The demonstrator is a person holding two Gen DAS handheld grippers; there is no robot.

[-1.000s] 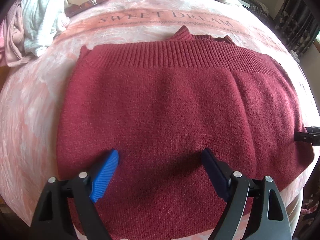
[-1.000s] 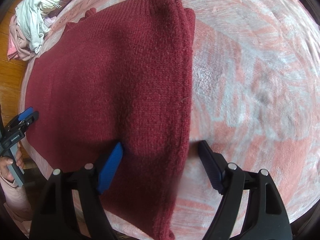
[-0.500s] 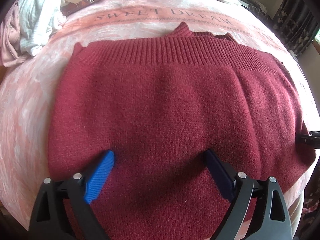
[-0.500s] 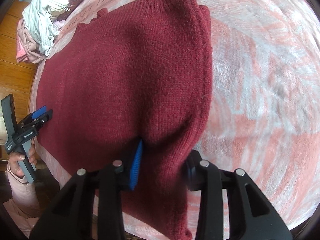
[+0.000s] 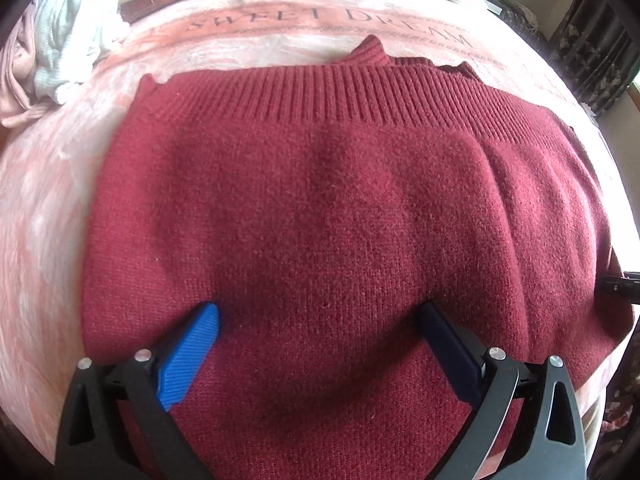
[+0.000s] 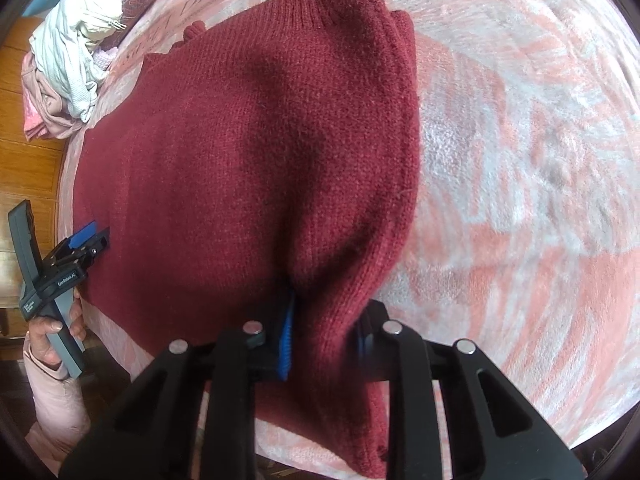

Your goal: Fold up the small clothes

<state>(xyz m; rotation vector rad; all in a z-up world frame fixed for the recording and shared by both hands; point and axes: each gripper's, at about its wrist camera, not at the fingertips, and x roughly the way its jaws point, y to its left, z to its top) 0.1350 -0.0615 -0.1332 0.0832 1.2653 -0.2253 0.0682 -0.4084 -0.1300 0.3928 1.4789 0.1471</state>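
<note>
The dark red knit sweater is lying spread across the near part of the bed, its ribbed band running toward the printed far border of the pink blanket and its near hem hanging toward the blanket's near edge; it is looking thick, soft and limp, likely light for its bulk, so it should be bunching and sagging wherever it is lifted rather than holding a line; the fuzzy knit is probably clinging to the plush blanket, so dragging may be rumpling both.

The right gripper is pinching the sweater's doubled right-hand edge near the near hem; its jaws have just been closing, and cloth is bulging up between the blue pad and the dark one; that thick folded edge seems a sound place to be holding, since several layers are filling the pinch. The left gripper is standing wide apart over the sweater's near middle, its jaws having just been opening, nothing caught between them; a matching hold at the left-hand edge by the near hem would be keeping the fold even.

The blanket is covering the whole bed, soft and yielding; a heap of pale clothes is sitting at the far left corner; wooden flooring is showing beyond the bed's left edge; a person's hand in a pink sleeve is gripping the left tool's handle.
</note>
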